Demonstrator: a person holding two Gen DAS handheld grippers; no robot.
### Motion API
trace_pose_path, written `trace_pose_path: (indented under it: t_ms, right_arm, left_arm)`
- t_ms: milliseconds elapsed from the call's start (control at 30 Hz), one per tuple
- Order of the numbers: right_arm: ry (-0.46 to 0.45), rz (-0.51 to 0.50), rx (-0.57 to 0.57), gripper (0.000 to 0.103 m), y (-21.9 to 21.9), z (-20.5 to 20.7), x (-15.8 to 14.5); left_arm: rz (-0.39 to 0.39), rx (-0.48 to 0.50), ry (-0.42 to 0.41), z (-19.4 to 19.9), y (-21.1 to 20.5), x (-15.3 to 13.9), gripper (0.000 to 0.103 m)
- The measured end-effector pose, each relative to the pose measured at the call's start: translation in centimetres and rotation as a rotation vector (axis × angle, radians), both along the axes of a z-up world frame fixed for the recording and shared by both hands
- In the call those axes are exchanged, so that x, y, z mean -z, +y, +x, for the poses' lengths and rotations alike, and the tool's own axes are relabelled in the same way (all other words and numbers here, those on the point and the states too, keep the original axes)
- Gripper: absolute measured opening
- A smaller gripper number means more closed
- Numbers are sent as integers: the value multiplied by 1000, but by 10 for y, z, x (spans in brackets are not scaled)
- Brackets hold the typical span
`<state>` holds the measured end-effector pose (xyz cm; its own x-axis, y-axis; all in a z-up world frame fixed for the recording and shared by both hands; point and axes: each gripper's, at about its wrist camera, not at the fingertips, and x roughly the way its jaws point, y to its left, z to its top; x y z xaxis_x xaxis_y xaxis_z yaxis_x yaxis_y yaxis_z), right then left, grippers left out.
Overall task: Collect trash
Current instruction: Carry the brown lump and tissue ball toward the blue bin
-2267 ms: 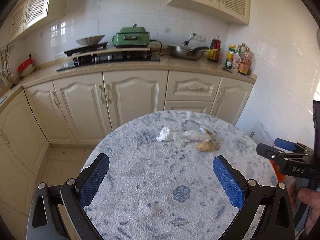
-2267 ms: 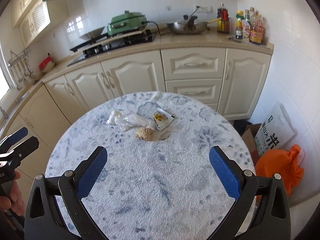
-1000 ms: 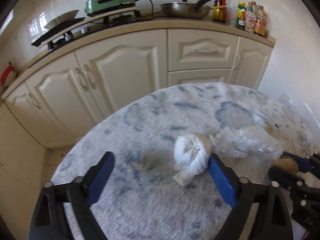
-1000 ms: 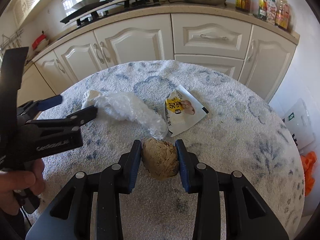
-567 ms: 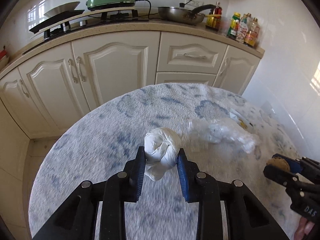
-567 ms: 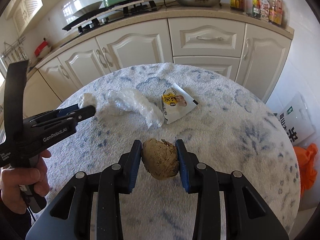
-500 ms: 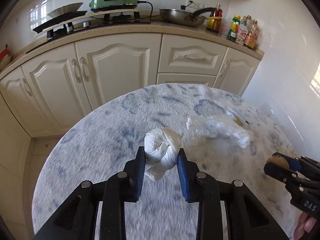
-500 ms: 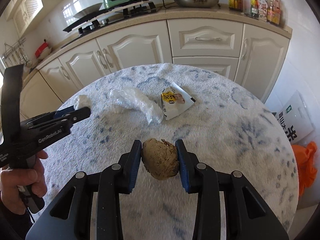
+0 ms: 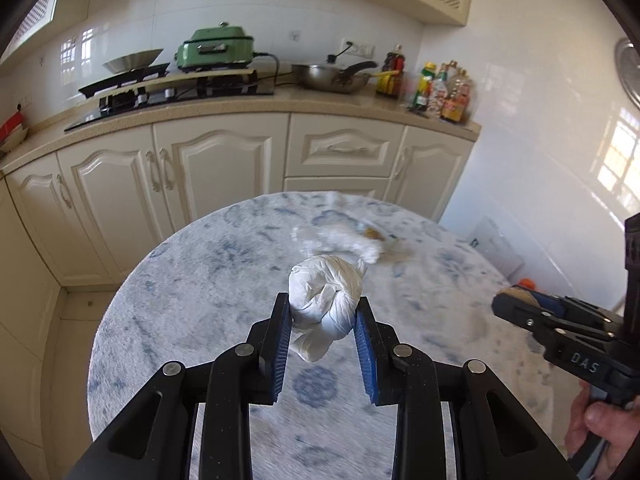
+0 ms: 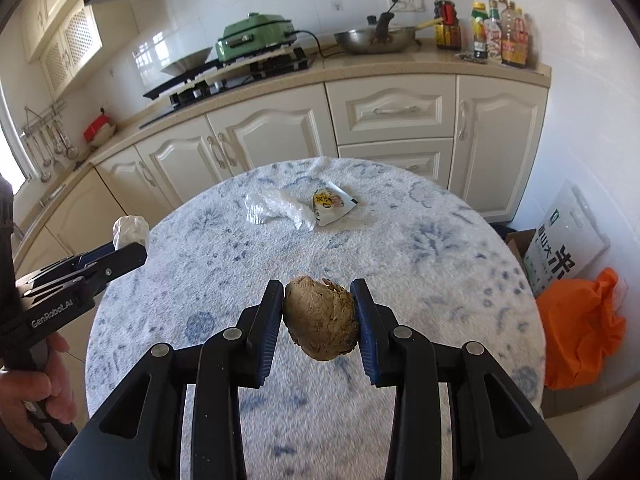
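We find left gripper (image 9: 322, 316) clamped on white crumpled wad (image 9: 325, 298), held clear above round table (image 9: 192, 280) — jaws closed onto it within past second, blue pads pressing both its sides. Right gripper (image 10: 318, 316) clamped on brown lump (image 10: 322, 318), likewise held above tabletop. We note clear plastic bag (image 10: 276, 208) and white snack wrapper (image 10: 332, 203) touching each other, lying near table's far edge — neither gripper near them.
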<state>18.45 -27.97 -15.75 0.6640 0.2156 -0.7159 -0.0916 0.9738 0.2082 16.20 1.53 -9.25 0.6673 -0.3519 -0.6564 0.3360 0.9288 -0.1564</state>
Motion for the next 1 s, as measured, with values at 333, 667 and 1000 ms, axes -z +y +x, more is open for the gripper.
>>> trace_pose_path:
  t_ms: [333, 667, 1000]
  right_arm:
    - [-86, 36, 106, 35, -63, -54, -33]
    - [-153, 30, 267, 35, -147, -110, -59]
    - [-130, 19, 477, 35, -234, -168, -51]
  left_arm:
    - [-10, 108, -102, -74, -50, -44, 27]
    - [-29, 253, -149, -116, -120, -65, 27]
    - [-21, 491, -109, -135, -232, -58, 27]
